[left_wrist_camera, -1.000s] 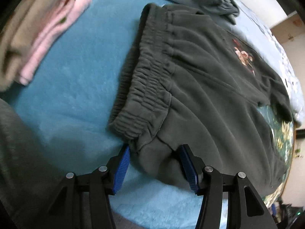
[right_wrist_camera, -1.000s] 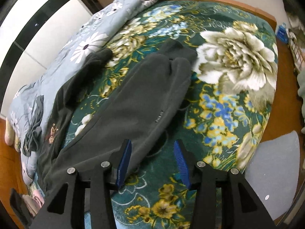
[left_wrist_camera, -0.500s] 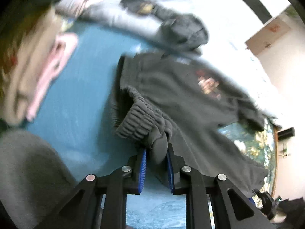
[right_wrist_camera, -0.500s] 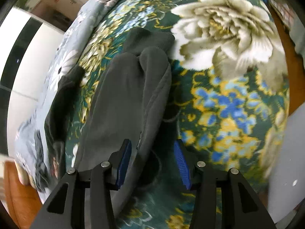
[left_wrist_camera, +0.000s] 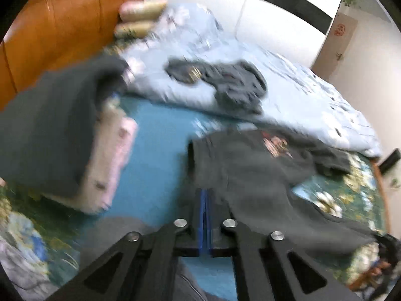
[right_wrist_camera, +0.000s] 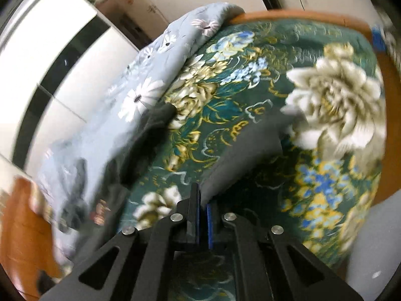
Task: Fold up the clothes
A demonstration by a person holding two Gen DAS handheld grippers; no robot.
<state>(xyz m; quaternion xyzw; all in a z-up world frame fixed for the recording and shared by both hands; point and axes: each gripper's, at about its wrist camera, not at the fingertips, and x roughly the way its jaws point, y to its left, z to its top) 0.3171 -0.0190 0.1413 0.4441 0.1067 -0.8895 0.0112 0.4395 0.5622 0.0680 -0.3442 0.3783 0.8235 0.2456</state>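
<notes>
Dark grey sweatpants [left_wrist_camera: 250,173] stretch across the bed, lifted off it. My left gripper [left_wrist_camera: 205,200] is shut on their waistband end and holds it above the teal blanket [left_wrist_camera: 155,155]. In the right wrist view my right gripper [right_wrist_camera: 202,205] is shut on a pant leg [right_wrist_camera: 245,155], which rises off the green floral bedspread [right_wrist_camera: 250,80]. Both views are motion-blurred.
A stack of folded clothes [left_wrist_camera: 62,135], dark grey over beige and pink, lies at the left. A crumpled dark garment [left_wrist_camera: 225,82] lies on the pale blue quilt [left_wrist_camera: 288,87]. A wooden headboard [left_wrist_camera: 62,20] stands behind. A dark printed top [right_wrist_camera: 140,150] lies beside the quilt.
Both grippers have shut on the sweatpants, left on the waistband, right on the leg, and have lifted them off the bed. Both cameras have tilted up toward the room.
</notes>
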